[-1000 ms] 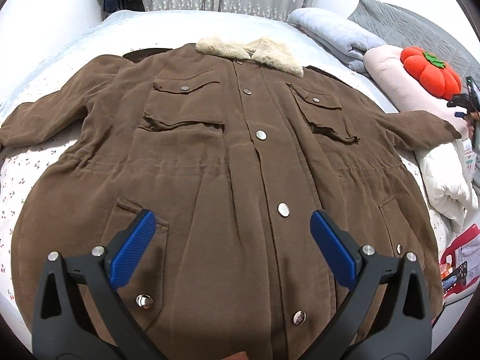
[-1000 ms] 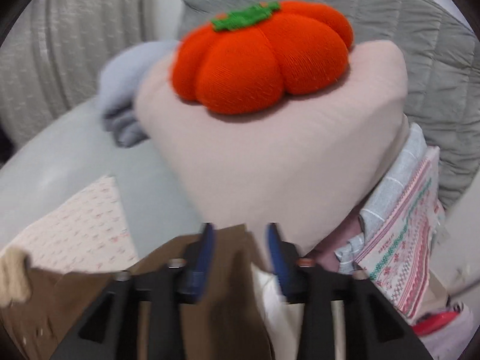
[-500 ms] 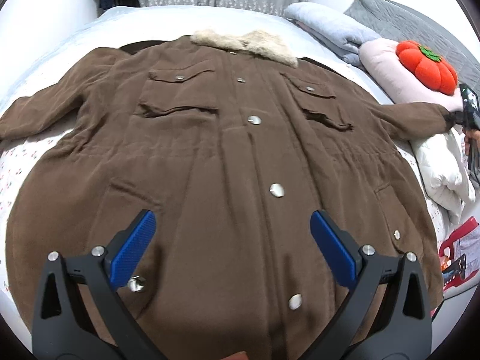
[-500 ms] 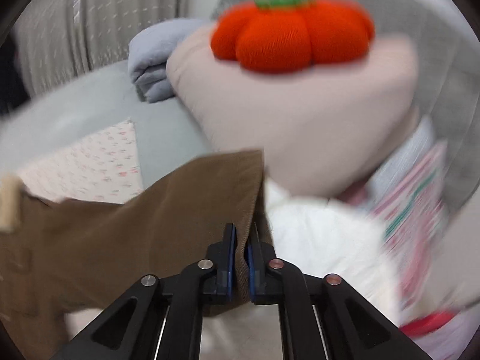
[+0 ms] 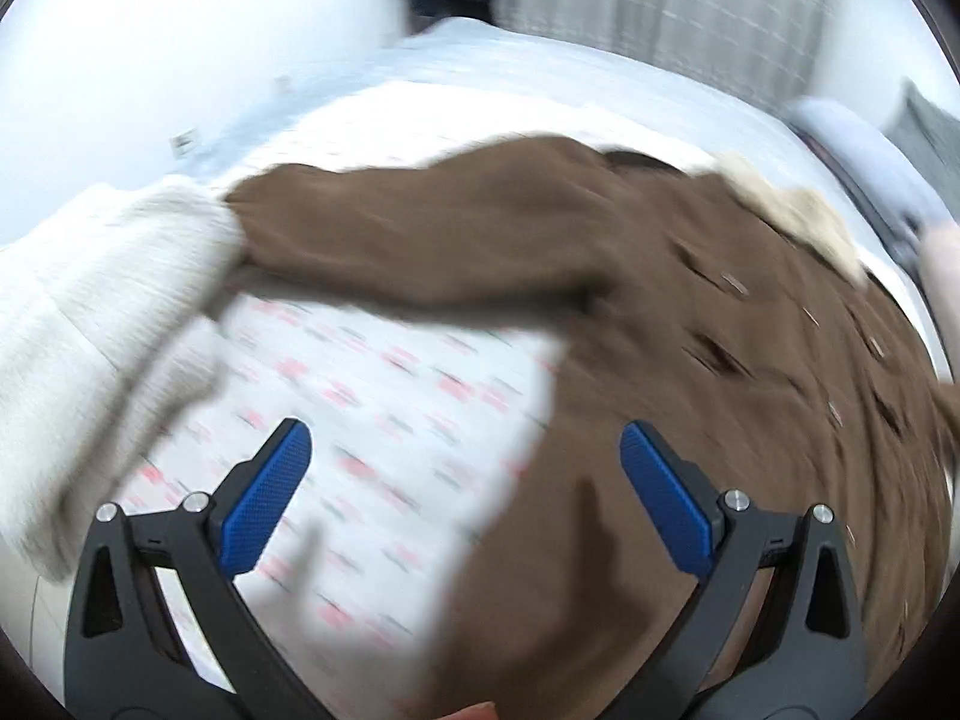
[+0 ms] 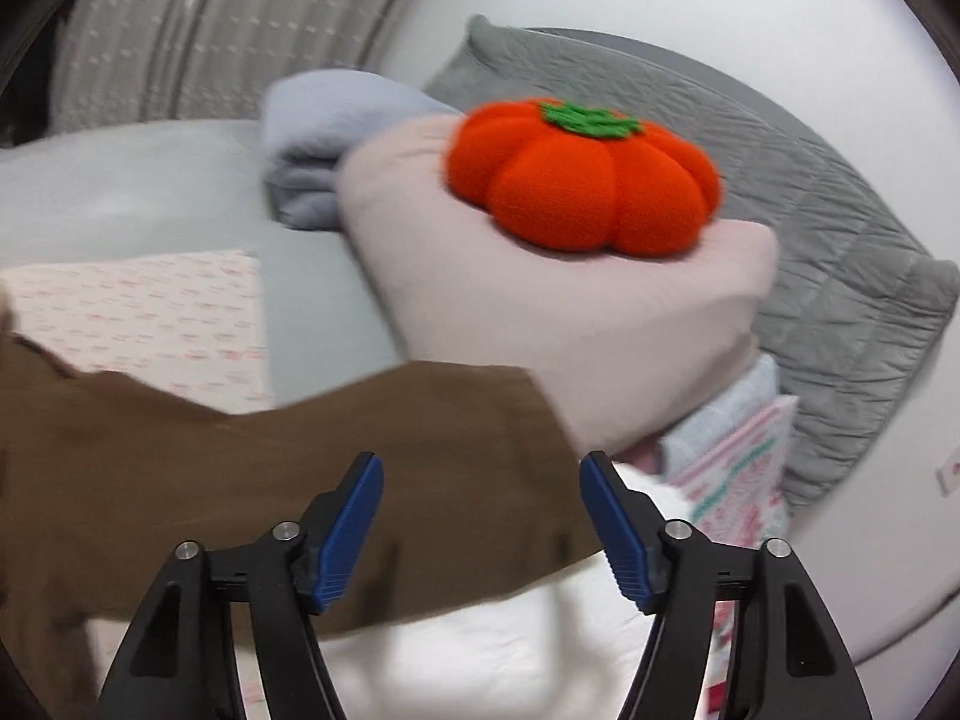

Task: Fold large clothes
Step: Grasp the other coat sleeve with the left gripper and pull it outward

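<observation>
White walls and pale curtains back a bed (image 5: pixel 384 396) with a red-printed sheet, where a brown coat (image 5: pixel 690 396) lies spread flat, collar toward the curtains. Its left sleeve (image 5: pixel 420 252) runs out sideways across the sheet to a cream blanket (image 5: pixel 102 300). Left tongs (image 5: pixel 465 495) hang released and empty above the sheet, the sleeve ahead of them and lying crosswise. Right tongs (image 6: pixel 480 510) are opening over the right sleeve (image 6: pixel 372 438), whose cuff end lies between the pads unpinched, below a pink pillow (image 6: pixel 540 324) bearing an orange pumpkin cushion (image 6: pixel 585 177).
</observation>
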{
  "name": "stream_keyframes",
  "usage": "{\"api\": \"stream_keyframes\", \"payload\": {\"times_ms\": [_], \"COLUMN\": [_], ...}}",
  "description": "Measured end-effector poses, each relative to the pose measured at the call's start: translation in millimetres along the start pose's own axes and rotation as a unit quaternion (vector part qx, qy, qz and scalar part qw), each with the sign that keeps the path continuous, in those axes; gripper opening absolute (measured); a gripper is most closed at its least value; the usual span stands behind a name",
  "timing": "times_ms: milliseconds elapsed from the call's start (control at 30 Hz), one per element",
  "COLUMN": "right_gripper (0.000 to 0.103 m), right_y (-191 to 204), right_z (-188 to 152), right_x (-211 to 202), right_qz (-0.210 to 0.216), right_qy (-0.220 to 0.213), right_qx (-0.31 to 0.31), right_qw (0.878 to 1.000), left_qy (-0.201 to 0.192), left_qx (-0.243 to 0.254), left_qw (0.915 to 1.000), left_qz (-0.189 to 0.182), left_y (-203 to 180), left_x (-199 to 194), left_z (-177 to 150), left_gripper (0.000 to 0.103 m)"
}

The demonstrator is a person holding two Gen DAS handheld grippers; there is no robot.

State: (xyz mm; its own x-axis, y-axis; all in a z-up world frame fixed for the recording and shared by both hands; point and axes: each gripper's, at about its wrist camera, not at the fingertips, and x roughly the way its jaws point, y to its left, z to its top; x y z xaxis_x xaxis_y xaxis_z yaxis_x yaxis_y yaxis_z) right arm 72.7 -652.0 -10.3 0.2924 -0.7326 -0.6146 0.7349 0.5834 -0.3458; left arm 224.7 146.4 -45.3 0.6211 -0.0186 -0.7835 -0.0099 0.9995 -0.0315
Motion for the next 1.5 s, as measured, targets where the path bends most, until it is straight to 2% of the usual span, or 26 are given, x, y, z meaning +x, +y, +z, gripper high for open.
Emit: {"api": "stream_keyframes", "payload": {"times_ms": [67,200,333,433,500,533,567,600,633,667,733,767,800,867,900,933,967,1033,1067,1100,1133,1167,1200,1233,1333,1500], "right_gripper": [0.076,0.077,0.077,0.077,0.077,0.077,0.077,0.077,0.077,0.077,0.077,0.077,0.077,0.077,0.077,0.077,0.077,0.077,0.077,0.077,0.077,0.077,0.077,0.077,0.078,0.082], "right_y": [14.9,46.6,83.8,116.0,129.0,136.3,143.2,148.6,153.5,157.8,163.9,166.7,168.2,172.7,173.3,174.5,175.7,178.3,178.6,178.0,177.1,175.9,174.2,172.1,162.9,142.8], "right_z": [-4.2,-13.7,-27.7,-39.8,-47.1,-50.7,-53.9,-55.8,-57.4,-58.7,-60.3,-61.8,-62.4,-68.8,-70.6,-72.6,-74.2,-77.2,-78.3,-78.8,-79.5,-80.0,-80.7,-81.7,-88.3,-113.2], "right_x": [-13.8,-31.3,-50.7,-68.4,-75.0,-78.1,-80.1,-80.8,-80.1,-79.3,-75.9,-74.7,-71.9,-71.8,-68.9,-65.8,-63.9,-59.7,-58.9,-59.5,-61.0,-62.8,-64.3,-66.1,-74.6,-98.1], "right_qz": [0.044,0.107,0.169,0.193,0.203,0.21,0.216,0.218,0.216,0.213,0.206,0.204,0.203,0.206,0.208,0.211,0.214,0.22,0.223,0.225,0.23,0.235,0.238,0.241,0.253,0.267], "right_qy": [-0.004,0.0,0.0,-0.006,-0.008,-0.009,-0.01,-0.01,-0.011,-0.011,-0.012,-0.011,-0.01,-0.003,0.0,0.004,0.008,0.017,0.02,0.02,0.02,0.019,0.019,0.022,0.025,0.025], "right_qx": [0.004,0.011,0.003,-0.026,-0.041,-0.051,-0.06,-0.067,-0.075,-0.081,-0.088,-0.09,-0.09,-0.088,-0.087,-0.086,-0.084,-0.08,-0.079,-0.079,-0.08,-0.082,-0.083,-0.083,-0.078,-0.073], "right_qw": [0.999,0.994,0.986,0.981,0.978,0.976,0.975,0.974,0.973,0.974,0.974,0.975,0.975,0.975,0.974,0.974,0.973,0.972,0.972,0.971,0.97,0.968,0.968,0.967,0.964,0.961], "left_qy": [-0.006,0.012,0.045,0.059,0.05,0.037,0.029,0.027,0.024,0.015,-0.03,-0.078,-0.131,-0.178,-0.178,-0.167,-0.124,-0.055,-0.041,-0.036,-0.043,-0.05,-0.047,-0.044,-0.04,0.026], "left_qx": [-0.028,-0.076,-0.15,-0.198,-0.207,-0.209,-0.215,-0.219,-0.22,-0.216,-0.198,-0.17,-0.135,-0.102,-0.095,-0.089,-0.076,-0.062,-0.062,-0.062,-0.059,-0.05,-0.037,-0.029,0.02,0.085], "left_qw": [0.9996,0.9969,0.9873,0.9784,0.9766,0.9765,0.9756,0.9745,0.9737,0.9746,0.9774,0.9783,0.9748,0.964,0.9552,0.9545,0.9551,0.959,0.9617,0.964,0.9664,0.9697,0.9755,0.9792,0.9892,0.9956], "left_qz": [0.006,-0.015,-0.026,0.008,0.032,0.035,0.037,0.041,0.051,0.058,0.067,0.089,0.12,0.169,0.216,0.23,0.258,0.271,0.264,0.256,0.247,0.234,0.212,0.196,0.139,0.028], "left_y": [27.2,59.1,84.3,99.7,104.9,105.0,104.7,104.2,103.3,100.8,97.7,91.3,81.9,80.7,83.9,88.4,93.8,103.0,104.1,104.8,102.3,97.7,91.9,86.4,64.5,37.0], "left_x": [13.7,53.8,112.2,155.7,166.0,168.7,171.8,173.5,173.2,168.8,146.7,127.2,104.4,85.8,87.5,96.3,116.1,147.3,150.7,149.9,143.7,134.5,125.5,121.8,94.8,62.7], "left_z": [20.9,50.6,67.8,76.7,85.1,91.5,98.9,104.1,110.8,118.0,130.6,138.6,140.9,141.0,139.7,142.3,142.4,137.6,134.7,132.2,129.4,126.8,124.0,120.7,103.1,58.4], "left_gripper": [0.102,0.102,0.1,0.096,0.096,0.087,0.069,0.056,0.022,0.01,0.009,0.009,0.009,0.006,0.007,0.007,0.007,0.009,0.012,0.012,0.022,0.046,0.061,0.082,0.084,0.084]}}
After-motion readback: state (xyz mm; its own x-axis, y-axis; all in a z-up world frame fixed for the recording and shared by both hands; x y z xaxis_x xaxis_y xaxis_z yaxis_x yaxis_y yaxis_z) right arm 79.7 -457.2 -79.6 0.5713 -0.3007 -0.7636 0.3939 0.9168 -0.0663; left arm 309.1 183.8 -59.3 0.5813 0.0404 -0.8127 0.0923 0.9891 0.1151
